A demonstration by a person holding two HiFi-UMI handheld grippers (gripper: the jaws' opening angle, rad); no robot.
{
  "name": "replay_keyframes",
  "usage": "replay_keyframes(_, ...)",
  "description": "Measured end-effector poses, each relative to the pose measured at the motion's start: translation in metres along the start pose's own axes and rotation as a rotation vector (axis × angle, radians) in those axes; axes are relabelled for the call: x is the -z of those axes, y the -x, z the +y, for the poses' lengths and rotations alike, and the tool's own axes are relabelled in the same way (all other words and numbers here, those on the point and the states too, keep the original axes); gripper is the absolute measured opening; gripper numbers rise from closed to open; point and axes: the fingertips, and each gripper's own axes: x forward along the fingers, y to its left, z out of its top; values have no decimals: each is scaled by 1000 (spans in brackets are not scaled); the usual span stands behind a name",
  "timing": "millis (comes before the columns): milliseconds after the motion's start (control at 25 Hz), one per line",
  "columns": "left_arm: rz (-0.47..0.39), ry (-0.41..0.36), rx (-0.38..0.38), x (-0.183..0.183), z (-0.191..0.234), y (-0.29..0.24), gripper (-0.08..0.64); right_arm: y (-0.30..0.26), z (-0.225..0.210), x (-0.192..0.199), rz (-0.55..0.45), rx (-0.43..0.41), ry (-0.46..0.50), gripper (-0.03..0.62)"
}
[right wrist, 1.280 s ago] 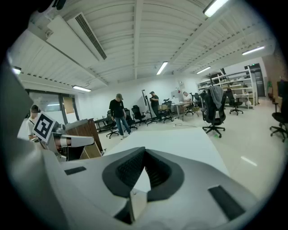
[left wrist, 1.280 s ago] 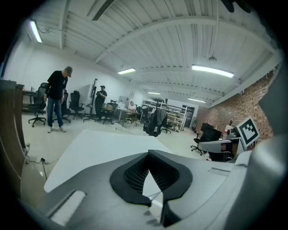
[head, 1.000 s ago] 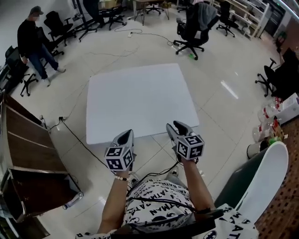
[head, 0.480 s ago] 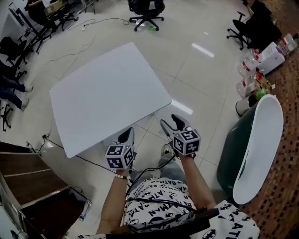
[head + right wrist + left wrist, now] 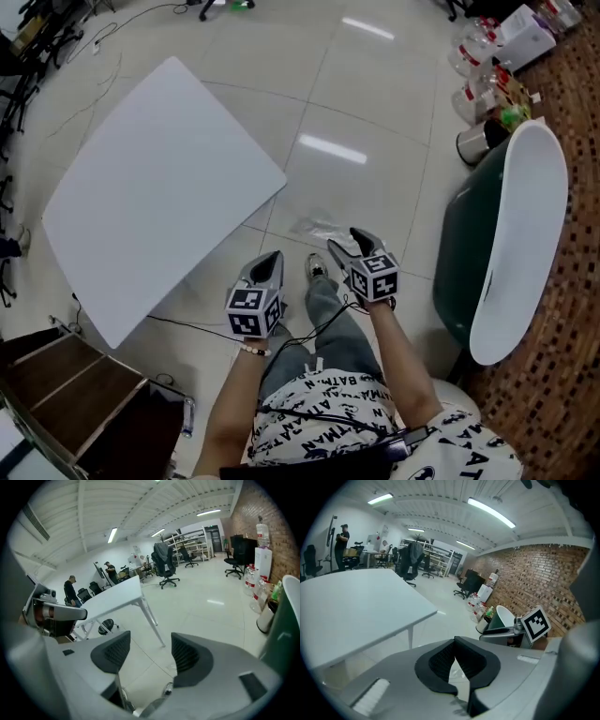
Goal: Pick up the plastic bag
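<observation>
The plastic bag (image 5: 317, 228) lay crumpled on the floor just off the white table's (image 5: 150, 178) near corner, as the right gripper (image 5: 351, 246), empty jaws opening, and the clenched left gripper (image 5: 269, 265) hovered off that same corner; a low pinch on a raised fold looked surest.

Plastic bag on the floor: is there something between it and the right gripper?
Nothing visible stands in the way. The plastic bag lies on bare floor just ahead of the right gripper, whose jaws are opening with nothing between them. The shoe sits beside that path.
</observation>
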Motion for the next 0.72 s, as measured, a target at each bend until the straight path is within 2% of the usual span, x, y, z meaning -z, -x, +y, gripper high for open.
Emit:
replay_keyframes(200,58,-15,7,38,2,-84,2,-60,-63,60,118,18,-1,290)
replay_keyframes(440,213,-31,26,106,11,-176,2,-130,-105,137,215,4,-2,290)
replay_keyframes(720,308,-58,12,183,36,-293,2,-240,-167,237,293,-28,80,288)
